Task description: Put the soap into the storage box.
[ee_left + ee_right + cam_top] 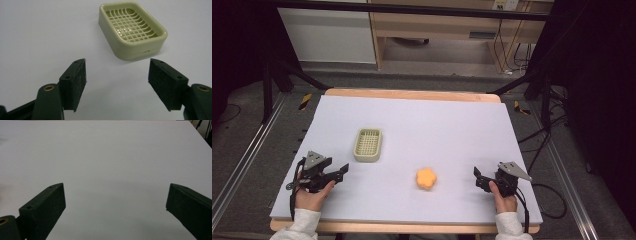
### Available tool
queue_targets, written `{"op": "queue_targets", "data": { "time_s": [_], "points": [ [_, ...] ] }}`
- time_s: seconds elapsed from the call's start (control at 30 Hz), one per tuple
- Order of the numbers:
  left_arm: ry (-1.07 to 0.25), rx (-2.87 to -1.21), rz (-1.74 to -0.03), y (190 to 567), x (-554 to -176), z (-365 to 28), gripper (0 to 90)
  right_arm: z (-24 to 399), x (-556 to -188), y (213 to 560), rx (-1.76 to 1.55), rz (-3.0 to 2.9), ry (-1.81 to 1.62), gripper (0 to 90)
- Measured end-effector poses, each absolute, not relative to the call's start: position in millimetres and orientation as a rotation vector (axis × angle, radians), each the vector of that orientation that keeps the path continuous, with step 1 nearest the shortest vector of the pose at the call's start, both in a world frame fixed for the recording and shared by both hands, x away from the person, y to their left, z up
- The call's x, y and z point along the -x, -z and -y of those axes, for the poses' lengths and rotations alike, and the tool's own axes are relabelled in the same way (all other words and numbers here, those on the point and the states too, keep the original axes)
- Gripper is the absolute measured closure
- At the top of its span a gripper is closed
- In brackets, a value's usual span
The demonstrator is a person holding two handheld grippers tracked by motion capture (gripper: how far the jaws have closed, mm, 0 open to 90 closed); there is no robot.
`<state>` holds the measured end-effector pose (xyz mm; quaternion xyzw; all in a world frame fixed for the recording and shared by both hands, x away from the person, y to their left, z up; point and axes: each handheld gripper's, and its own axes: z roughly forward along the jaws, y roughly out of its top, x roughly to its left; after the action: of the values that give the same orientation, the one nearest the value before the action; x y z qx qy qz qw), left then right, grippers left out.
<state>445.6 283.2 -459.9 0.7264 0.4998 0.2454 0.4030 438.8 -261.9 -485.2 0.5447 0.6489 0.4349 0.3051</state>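
Observation:
A pale green soap dish (367, 145) with a grid floor lies on the left half of the white mat (447, 120). Nothing is in it. An orange flower-shaped sponge (426, 178) rests near the front middle. My left gripper (343, 170) is held low at the front left, below the dish and apart from it. In the left gripper view its jaws (117, 72) stand apart with nothing between them, and the dish (132, 30) lies just ahead. My right gripper (477, 176) sits at the front right, to the right of the sponge. Its jaws (116, 197) are wide apart over bare mat.
The mat covers a wooden table (412, 94) whose edge shows at the back. Black frame legs and cables (542, 135) run along the floor on the right. A wooden bench (437, 30) stands behind the table.

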Motion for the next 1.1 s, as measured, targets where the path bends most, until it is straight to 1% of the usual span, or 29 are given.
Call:
{"op": "queue_targets", "data": {
  "time_s": [0.4,1.1],
  "points": [
    [-0.589,-1.851,-1.214,458,-443,-268,29.7,263,-439,485,-1.452,-1.720,-1.159,3.0],
    [-0.542,-1.942,-1.121,459,-441,-241,27.8,263,-440,486,-1.472,-1.710,-1.144,3.0]
  ]
}}
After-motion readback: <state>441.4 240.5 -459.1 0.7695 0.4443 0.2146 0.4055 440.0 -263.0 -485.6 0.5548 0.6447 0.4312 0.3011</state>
